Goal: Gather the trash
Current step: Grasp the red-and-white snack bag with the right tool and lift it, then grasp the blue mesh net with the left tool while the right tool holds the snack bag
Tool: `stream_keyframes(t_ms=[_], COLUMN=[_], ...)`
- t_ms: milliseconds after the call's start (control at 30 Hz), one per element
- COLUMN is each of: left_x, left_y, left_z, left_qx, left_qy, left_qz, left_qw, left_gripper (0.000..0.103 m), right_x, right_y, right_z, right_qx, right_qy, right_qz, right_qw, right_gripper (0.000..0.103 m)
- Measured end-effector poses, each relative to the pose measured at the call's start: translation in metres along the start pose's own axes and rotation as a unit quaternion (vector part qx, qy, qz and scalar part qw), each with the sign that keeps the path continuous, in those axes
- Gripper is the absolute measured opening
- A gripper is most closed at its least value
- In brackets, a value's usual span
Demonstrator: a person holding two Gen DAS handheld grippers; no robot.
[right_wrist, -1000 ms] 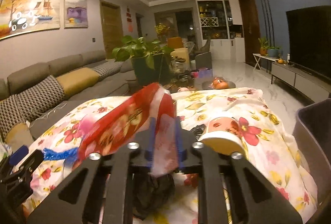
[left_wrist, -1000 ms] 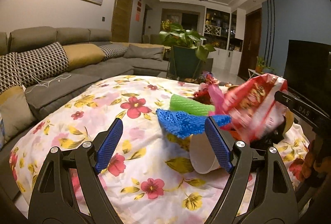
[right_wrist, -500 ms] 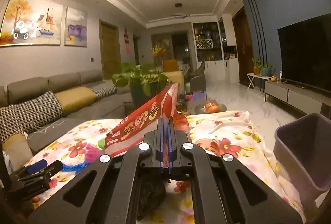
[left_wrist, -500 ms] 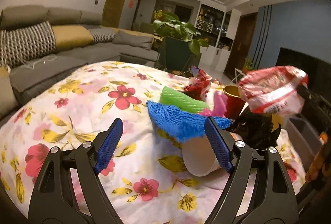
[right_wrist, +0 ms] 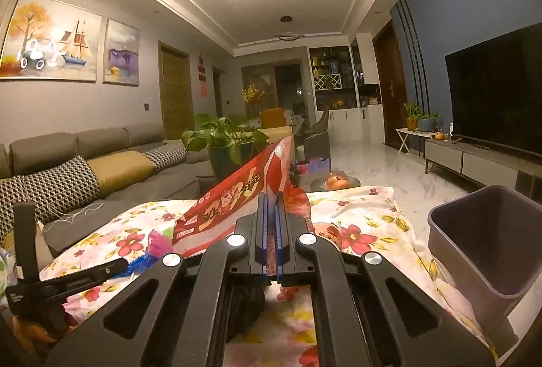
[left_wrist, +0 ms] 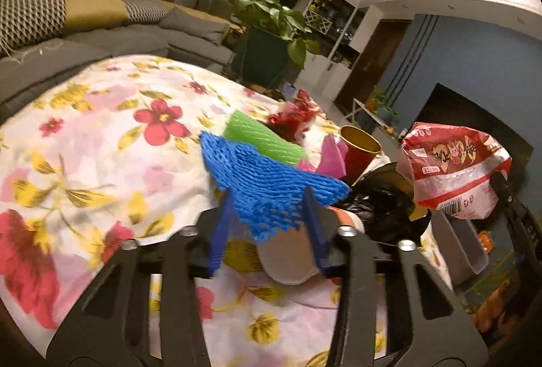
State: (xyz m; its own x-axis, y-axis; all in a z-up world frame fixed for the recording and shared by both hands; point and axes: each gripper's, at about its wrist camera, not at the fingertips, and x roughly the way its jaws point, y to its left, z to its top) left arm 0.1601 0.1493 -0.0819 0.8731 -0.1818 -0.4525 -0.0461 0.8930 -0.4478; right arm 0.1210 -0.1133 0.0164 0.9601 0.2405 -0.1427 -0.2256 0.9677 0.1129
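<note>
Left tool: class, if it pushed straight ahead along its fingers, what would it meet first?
The left tool would meet the blue foam net first; the net's near edge already lies between its fingers. The white paper cup sits just beneath, though depth is hard to judge.

White cup [left_wrist: 288, 260] half hidden behind blue foam net [left_wrist: 271, 184], bin [right_wrist: 487, 241] cut off at frame edge

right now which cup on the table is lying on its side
The white paper cup, just behind the left gripper: it lies tipped over under the blue foam net. The red cup with the gold inside stands upright farther back.
</note>
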Motion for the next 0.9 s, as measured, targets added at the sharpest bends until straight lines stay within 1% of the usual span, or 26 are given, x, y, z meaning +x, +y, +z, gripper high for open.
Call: stream_keyframes(t_ms=[100,133,300,467,600,667,733,767,800,833,900], left_x=[0.006,0.007,0.001,-0.019,-0.034,-0.039,-0.039,-0.037,-0.035,-0.034,-0.033], left_y=[0.003,0.003,0.002,-0.003,-0.004,-0.003,0.002,0.007,0.01,0.013,0.016], left_z=[-0.003,-0.004,-0.006,-0.001,0.001,0.002,0.002,0.001,-0.001,-0.004,-0.007], left_qx=[-0.013,-0.016,-0.017,-0.004,0.004,0.009,0.001,-0.013,-0.02,-0.023,-0.036], left_qy=[0.009,0.01,-0.004,-0.034,-0.051,-0.051,-0.035,-0.022,-0.015,-0.014,-0.013], left_qz=[-0.004,-0.005,0.001,0.01,0.016,0.019,0.014,0.012,0.014,0.015,0.014], left_qw=[0.9999,0.9998,0.9999,0.9994,0.9986,0.9985,0.9993,0.9996,0.9996,0.9995,0.9992], left_gripper=[0.006,0.0,0.0,0.0,0.0,0.0,0.001,0.005,0.021,0.038,0.055], right_x=[-0.002,-0.001,-0.005,-0.011,-0.015,-0.016,-0.017,-0.018,-0.019,-0.019,-0.021], right_y=[-0.001,-0.003,-0.006,-0.008,-0.007,-0.008,-0.008,-0.01,-0.01,-0.011,-0.013], right_z=[-0.001,0.0,0.0,0.0,-0.001,-0.001,-0.001,-0.001,-0.001,0.0,-0.002], right_qx=[0.002,0.002,0.003,0.006,0.009,0.009,0.012,0.012,0.013,0.013,0.012], right_qy=[0.001,0.001,0.0,-0.003,-0.003,-0.003,-0.005,-0.005,-0.006,-0.006,-0.006], right_qz=[0.0,0.0,-0.003,-0.004,-0.005,-0.005,-0.005,-0.005,-0.005,-0.005,-0.006], right_qw=[1.0,1.0,1.0,1.0,1.0,1.0,1.0,1.0,1.0,1.0,1.0], right_gripper=[0.004,0.004,0.004,0.004,0.004,0.004,0.004,0.004,0.004,0.004,0.004])
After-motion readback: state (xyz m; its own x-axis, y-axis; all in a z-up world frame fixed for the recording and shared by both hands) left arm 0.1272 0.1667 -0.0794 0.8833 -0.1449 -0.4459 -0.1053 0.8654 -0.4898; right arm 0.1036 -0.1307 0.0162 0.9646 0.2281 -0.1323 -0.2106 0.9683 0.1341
